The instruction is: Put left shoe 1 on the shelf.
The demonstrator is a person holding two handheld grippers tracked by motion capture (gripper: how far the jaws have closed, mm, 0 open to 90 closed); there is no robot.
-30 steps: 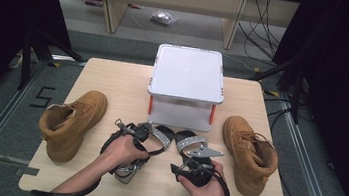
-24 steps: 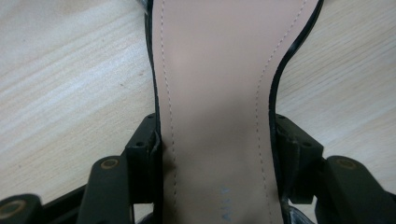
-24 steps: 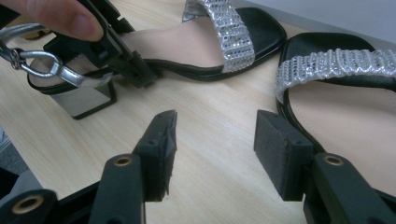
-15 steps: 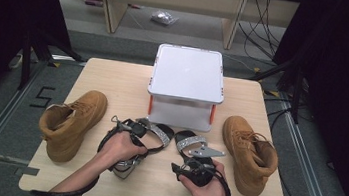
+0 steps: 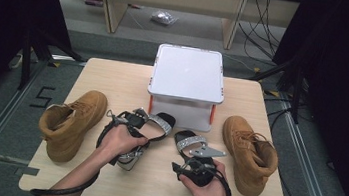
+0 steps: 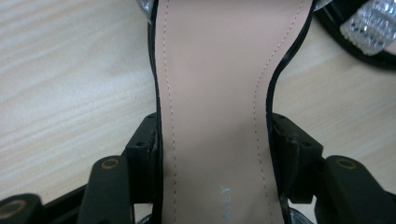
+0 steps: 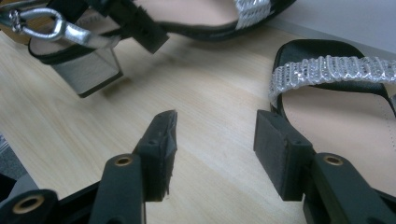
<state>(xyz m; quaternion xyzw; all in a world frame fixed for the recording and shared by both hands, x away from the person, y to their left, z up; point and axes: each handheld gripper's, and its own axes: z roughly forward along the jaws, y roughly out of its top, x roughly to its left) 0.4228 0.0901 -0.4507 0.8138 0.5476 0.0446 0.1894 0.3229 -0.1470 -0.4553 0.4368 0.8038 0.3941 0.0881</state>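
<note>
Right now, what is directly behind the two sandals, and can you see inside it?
A white lidded box with orange latches stands behind the left sandal and right sandal. Its closed lid hides whatever is inside.

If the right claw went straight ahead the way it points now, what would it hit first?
The right claw stands open over bare table, beside the right sandal, its right pad at that sandal's edge. Straight ahead lies the lifted left sandal held by the left claw; probably that, though depth is unclear.

On the table [image 5: 115,75], two sandals lie between two tan boots, before a white box [image 5: 188,74].
</note>
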